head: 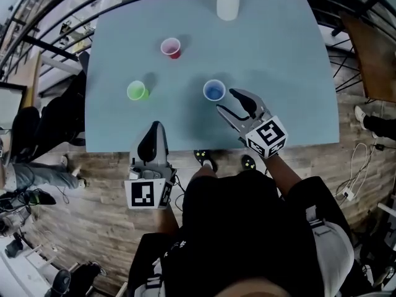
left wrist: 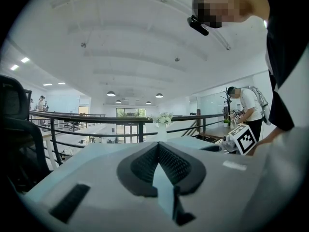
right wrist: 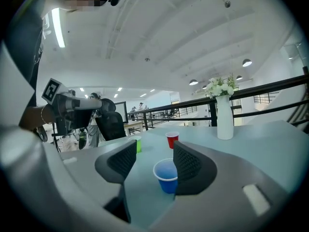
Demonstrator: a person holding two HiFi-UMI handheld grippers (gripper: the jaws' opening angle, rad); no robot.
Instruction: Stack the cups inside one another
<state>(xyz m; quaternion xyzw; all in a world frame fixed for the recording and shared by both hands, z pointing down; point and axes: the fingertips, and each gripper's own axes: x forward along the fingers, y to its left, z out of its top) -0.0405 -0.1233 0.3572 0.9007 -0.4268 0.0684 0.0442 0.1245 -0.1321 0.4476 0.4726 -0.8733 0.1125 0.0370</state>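
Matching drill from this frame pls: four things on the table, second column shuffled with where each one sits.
1. red cup
2. green cup
3. blue cup
4. white vase

A. just ahead of the right gripper's open jaws
B. at the table's far edge
C. nearest the table's left edge in the head view
D. farthest of the three cups from the person

Pairs: 1-D, 2-C, 3-A, 4-B

Left cup (head: 137, 91), far cup (head: 171, 47), right cup (head: 214, 90) stand apart on table (head: 272, 60).
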